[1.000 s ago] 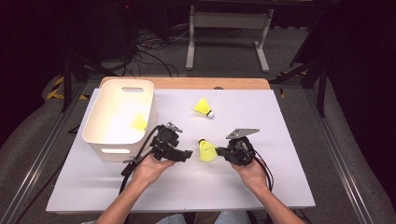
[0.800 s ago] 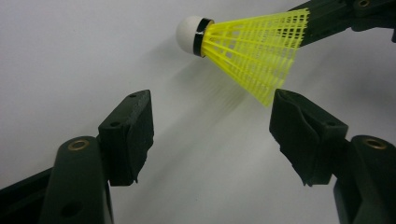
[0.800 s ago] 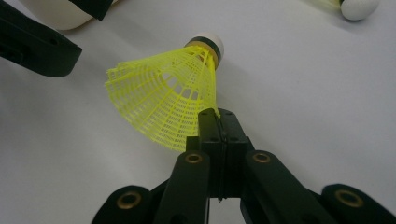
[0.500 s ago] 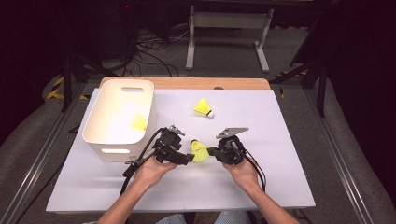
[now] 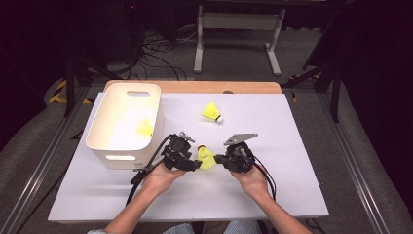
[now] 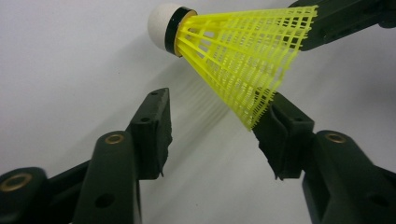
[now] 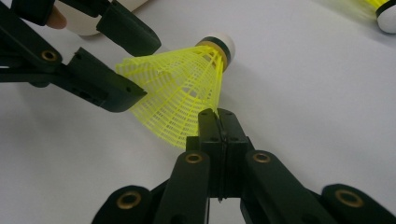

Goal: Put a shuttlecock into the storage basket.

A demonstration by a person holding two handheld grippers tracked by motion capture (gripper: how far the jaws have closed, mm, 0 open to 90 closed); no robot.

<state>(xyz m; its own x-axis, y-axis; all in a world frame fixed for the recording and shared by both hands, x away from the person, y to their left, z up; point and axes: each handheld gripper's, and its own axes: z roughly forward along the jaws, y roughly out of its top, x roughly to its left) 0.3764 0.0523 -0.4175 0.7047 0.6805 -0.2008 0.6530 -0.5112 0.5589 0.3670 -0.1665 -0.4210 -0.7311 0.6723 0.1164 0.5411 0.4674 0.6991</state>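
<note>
A yellow mesh shuttlecock [image 5: 206, 158] with a white cork hangs just above the white table between my two grippers. The right gripper [image 7: 218, 114] is shut on the rim of its skirt [image 7: 180, 100]. In the left gripper view the shuttlecock [image 6: 233, 56] lies ahead, cork to the upper left. The left gripper [image 6: 217, 107] is open, with its jaws on either side of the skirt's wide end and not closed on it. In the high view the left gripper [image 5: 194, 163] and the right gripper [image 5: 220, 158] face each other near the table's middle front.
A white bin [image 5: 112, 146] stands at the left with a yellow shuttlecock [image 5: 144, 127] inside. Another shuttlecock [image 5: 212, 112] lies on the table [image 5: 292, 185] behind the grippers, also seen as a shuttlecock [image 7: 385, 11] in the right gripper view.
The right gripper has carried the shuttlecock leftward to the left gripper. The gap between the two grippers has closed, and the skirt now sits between the left gripper's open jaws.
</note>
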